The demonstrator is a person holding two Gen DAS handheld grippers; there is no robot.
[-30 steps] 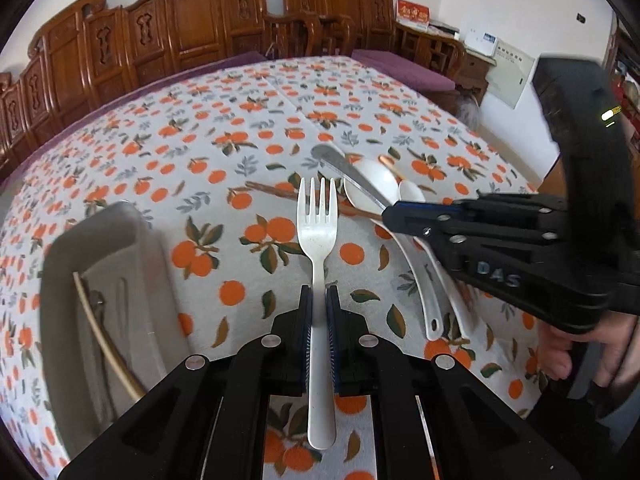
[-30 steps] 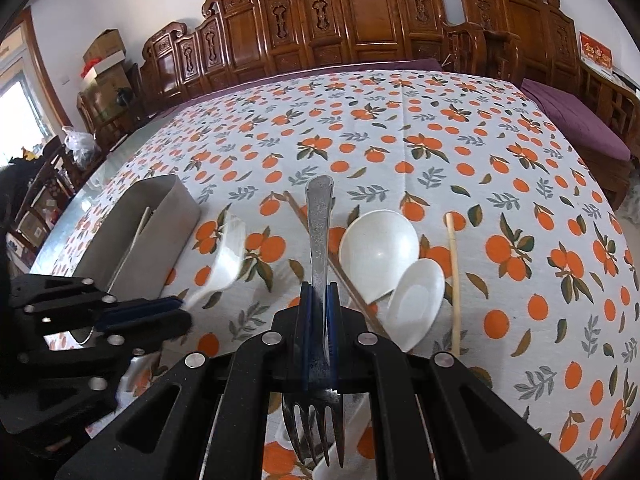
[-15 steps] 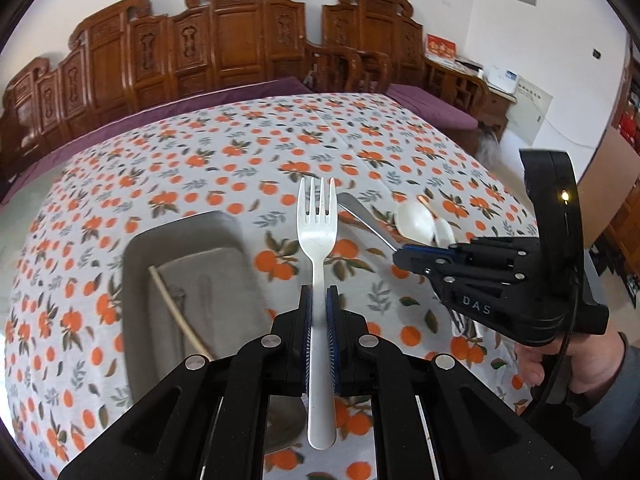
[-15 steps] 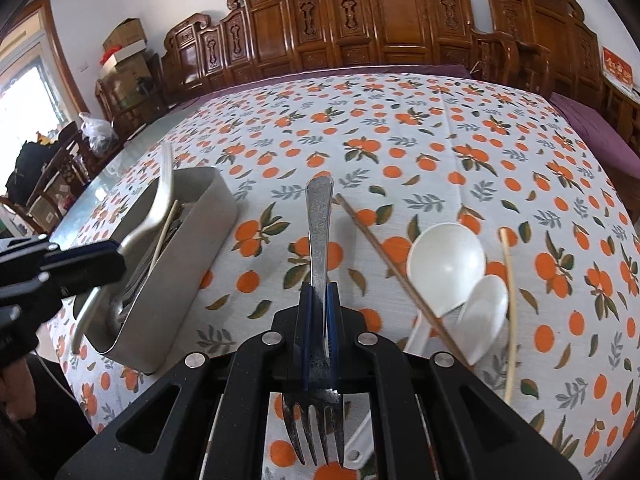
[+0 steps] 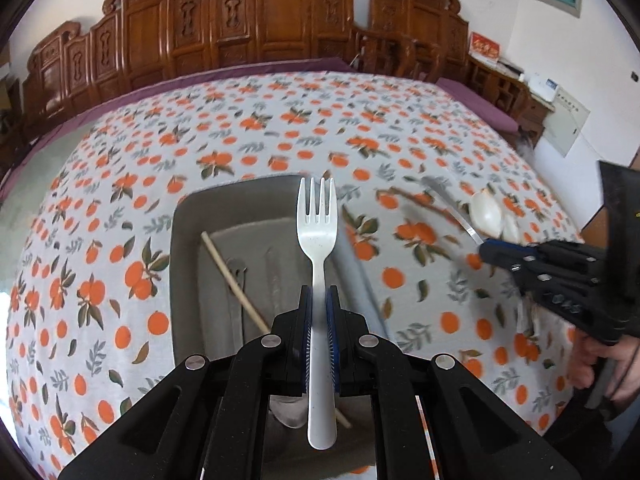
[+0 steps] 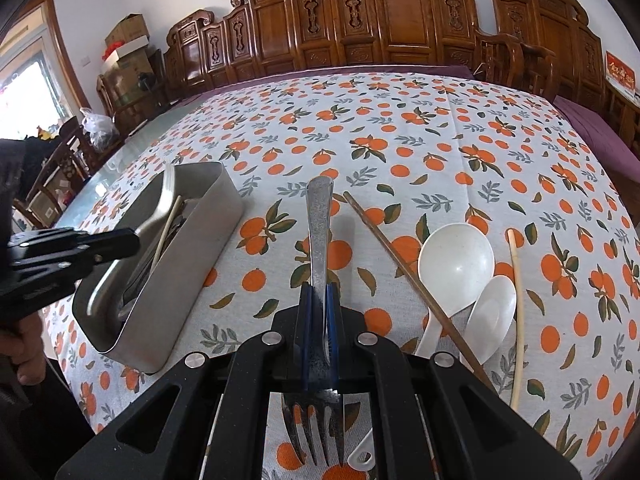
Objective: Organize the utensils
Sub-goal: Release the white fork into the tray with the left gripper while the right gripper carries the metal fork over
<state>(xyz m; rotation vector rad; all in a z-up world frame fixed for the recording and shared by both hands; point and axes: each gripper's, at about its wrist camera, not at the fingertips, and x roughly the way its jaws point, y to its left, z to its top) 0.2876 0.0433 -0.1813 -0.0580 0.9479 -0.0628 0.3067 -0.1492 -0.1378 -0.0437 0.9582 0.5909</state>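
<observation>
My left gripper (image 5: 319,304) is shut on a white plastic fork (image 5: 318,236), tines forward, held above the grey metal tray (image 5: 188,264); it shows in the right wrist view (image 6: 132,242) over the tray (image 6: 192,256). The tray holds a pale chopstick (image 5: 232,276) and a metal utensil. My right gripper (image 6: 319,304) is shut on a metal fork (image 6: 319,224), handle forward and tines toward the camera, held above the tablecloth right of the tray. It shows in the left wrist view (image 5: 490,246).
On the orange-print tablecloth (image 6: 400,152) right of my right gripper lie a brown chopstick (image 6: 400,268), two white spoons (image 6: 456,260), (image 6: 492,304) and a pale chopstick (image 6: 518,300). Carved wooden chairs (image 6: 400,20) line the table's far side.
My left gripper has carried the white fork left from the utensil pile to above the tray. My right gripper lifted the metal fork and drew back slightly.
</observation>
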